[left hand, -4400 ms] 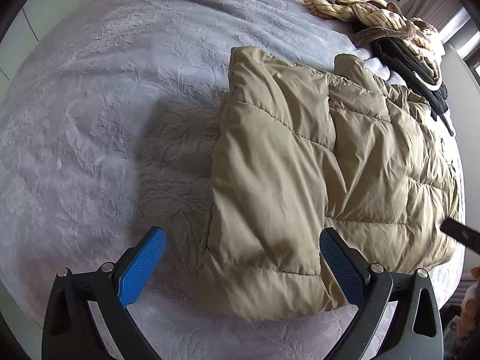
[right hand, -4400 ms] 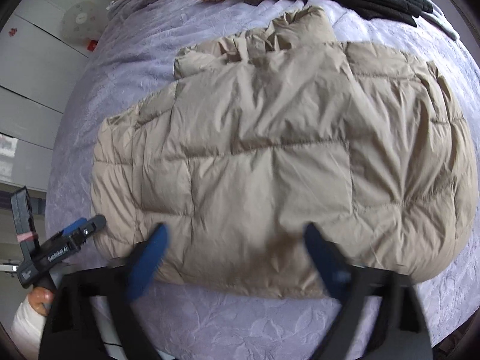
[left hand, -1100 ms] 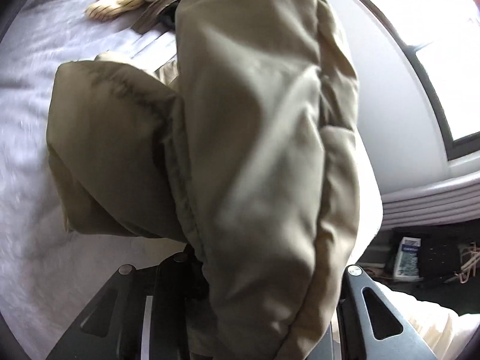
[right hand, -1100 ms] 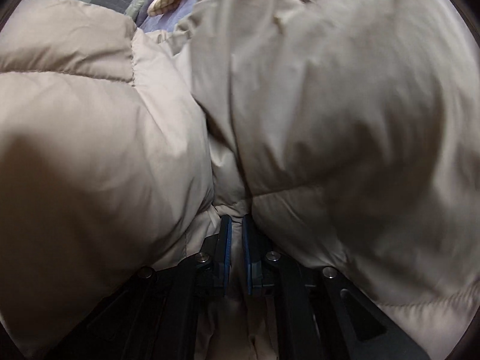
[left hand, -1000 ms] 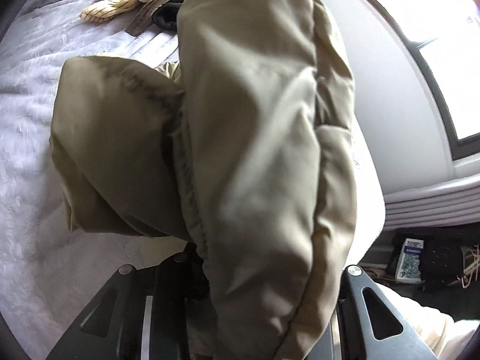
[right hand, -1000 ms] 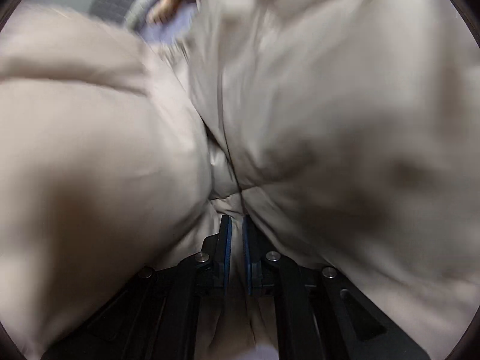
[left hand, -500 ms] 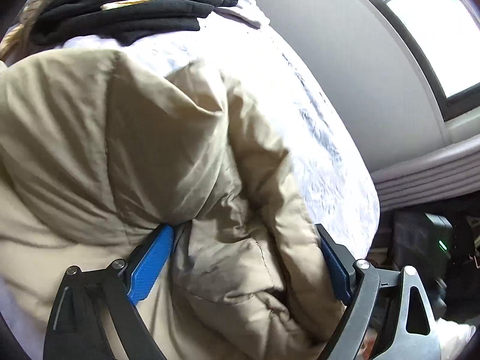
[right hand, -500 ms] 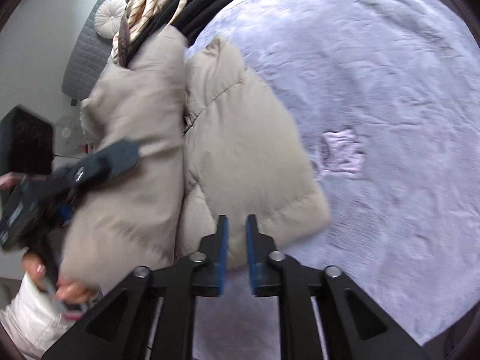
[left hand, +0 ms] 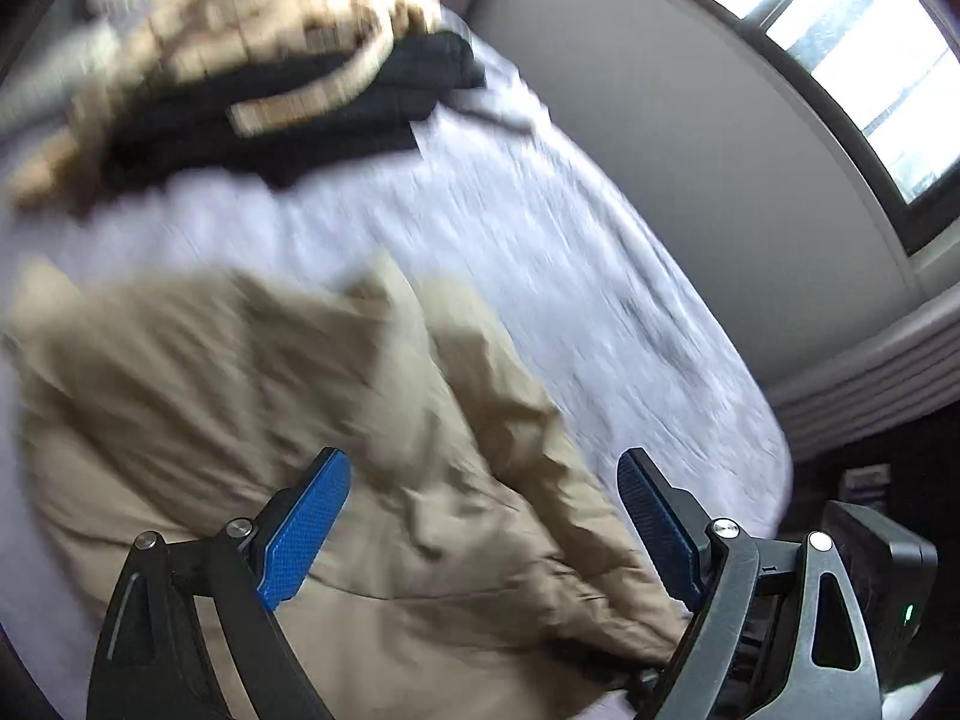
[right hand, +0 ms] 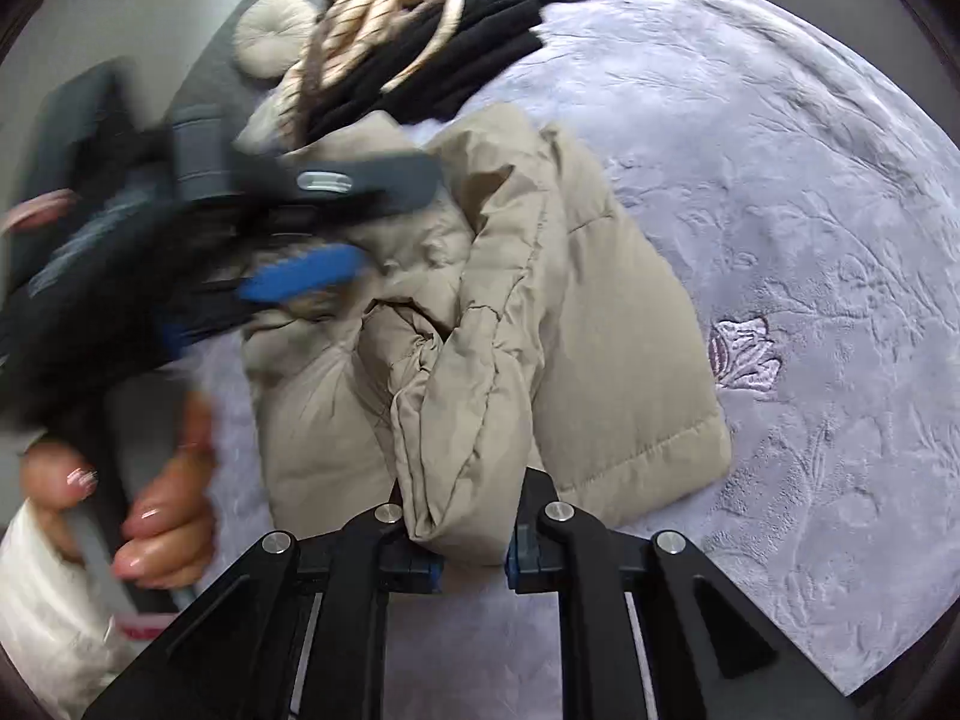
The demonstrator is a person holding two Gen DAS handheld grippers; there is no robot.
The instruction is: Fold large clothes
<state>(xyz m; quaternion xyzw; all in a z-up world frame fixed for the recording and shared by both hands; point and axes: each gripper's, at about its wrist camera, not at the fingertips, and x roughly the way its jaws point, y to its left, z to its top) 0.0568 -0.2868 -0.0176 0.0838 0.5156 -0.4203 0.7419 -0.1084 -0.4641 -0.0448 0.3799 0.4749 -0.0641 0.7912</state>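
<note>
Your right gripper (right hand: 471, 558) clamps a bunched fold of the tan puffer jacket (right hand: 510, 324), which lies folded on the embossed lavender bedspread (right hand: 780, 210) ahead. Bare bedspread stretches to its right. Your left gripper (left hand: 480, 516) hovers above the jacket, blue pads spread wide and holding nothing; its view is motion-blurred. Beyond, striped and black clothes (right hand: 432, 30) are heaped.

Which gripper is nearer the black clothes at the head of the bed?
Left. The left gripper hangs open over the beige puffer jacket, partway toward the black clothes. The right gripper sits at the jacket's near end, jaws around a fold.
</note>
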